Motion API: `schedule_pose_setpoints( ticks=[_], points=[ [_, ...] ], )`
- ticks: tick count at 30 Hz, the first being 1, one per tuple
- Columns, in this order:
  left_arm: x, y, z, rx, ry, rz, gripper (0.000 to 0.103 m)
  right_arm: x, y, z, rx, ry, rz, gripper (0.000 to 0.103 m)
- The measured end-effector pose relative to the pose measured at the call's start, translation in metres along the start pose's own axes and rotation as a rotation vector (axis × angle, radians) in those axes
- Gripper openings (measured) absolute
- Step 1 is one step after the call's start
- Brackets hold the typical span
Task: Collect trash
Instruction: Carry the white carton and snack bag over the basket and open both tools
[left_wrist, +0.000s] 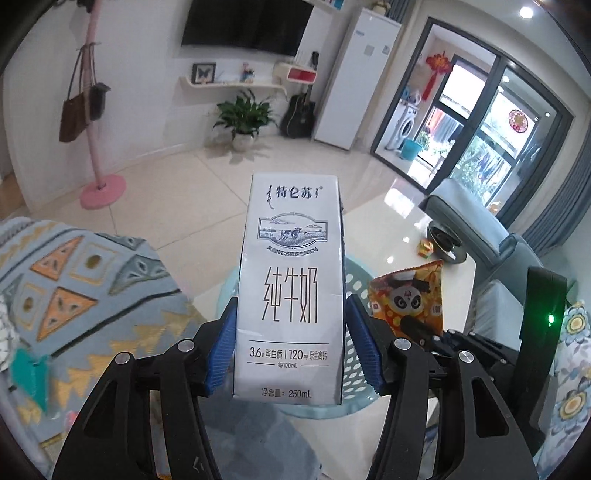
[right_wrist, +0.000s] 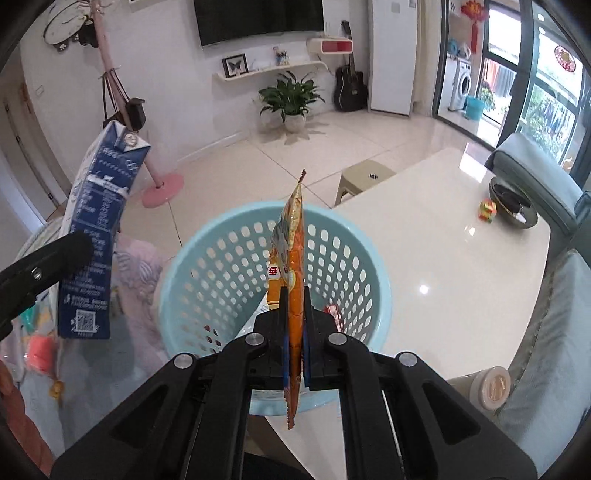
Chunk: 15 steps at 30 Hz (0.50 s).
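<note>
Your left gripper (left_wrist: 290, 343) is clamped on a white milk carton (left_wrist: 291, 280); the blue pads (left_wrist: 221, 350) press its two narrow sides low on the body. The carton stands upright along the fingers, its printed front facing the left wrist camera. From the right wrist view the same carton shows at 9 o'clock, its dark blue side panel turned toward that camera and its folded top tilted toward 1 o'clock.

Your right gripper (right_wrist: 294, 354) is clenched tight on an orange snack wrapper (right_wrist: 291, 258), seen edge-on there as a thin strip running from 6 o'clock up to 12 o'clock past the fingertips. In the left wrist view the wrapper sits at 3 o'clock of the carton, showing a panda print on its face.

The light blue perforated basket (right_wrist: 192, 251) stands directly beneath the wrapper in the right wrist view, with the milk carton to its 9 o'clock side, outside the rim as seen from there. Some scraps lie in its bottom, including a red and white packet (right_wrist: 334, 314) near the right finger. The basket rests at the edge of a glossy white table (right_wrist: 443, 240). On that table, at 2 o'clock, a small colourful box (right_wrist: 488, 210) sits just beside a dark bowl (right_wrist: 511, 206). A round lidded container (right_wrist: 491, 386) lies at 4 o'clock.
</note>
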<state>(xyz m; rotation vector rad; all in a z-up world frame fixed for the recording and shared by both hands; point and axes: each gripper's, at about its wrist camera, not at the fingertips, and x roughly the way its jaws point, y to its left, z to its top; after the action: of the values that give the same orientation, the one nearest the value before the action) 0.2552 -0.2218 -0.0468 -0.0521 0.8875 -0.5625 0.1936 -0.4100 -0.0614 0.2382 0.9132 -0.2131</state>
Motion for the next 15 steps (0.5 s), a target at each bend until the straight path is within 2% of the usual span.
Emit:
schedule_pose_setpoints(
  ticks=[2,3,7,9,11,15],
  points=[
    [0.005,0.003,0.002,-0.023,0.009,0.003,0.064,0.005,-0.002,-0.001,0.001,0.010,0.007,0.004],
    [0.004,0.004,0.003,-0.033,0.003,0.000,0.073,0.006,-0.002,-0.002,0.001,0.013,0.008,0.004],
    [-0.002,0.007,0.000,-0.043,-0.010,-0.007,0.076,0.007,-0.009,-0.003,0.020,0.013,0.017,0.007],
    [-0.006,0.007,-0.002,-0.041,-0.015,-0.009,0.076,0.009,-0.011,-0.006,0.027,0.020,0.044,0.017],
    [-0.011,0.009,-0.006,-0.036,-0.018,-0.007,0.076,0.008,-0.008,-0.008,0.021,0.017,0.048,0.039],
    [-0.024,0.012,-0.015,-0.030,-0.028,-0.007,0.077,0.000,-0.002,-0.012,0.020,0.003,0.056,0.042]
  ],
)
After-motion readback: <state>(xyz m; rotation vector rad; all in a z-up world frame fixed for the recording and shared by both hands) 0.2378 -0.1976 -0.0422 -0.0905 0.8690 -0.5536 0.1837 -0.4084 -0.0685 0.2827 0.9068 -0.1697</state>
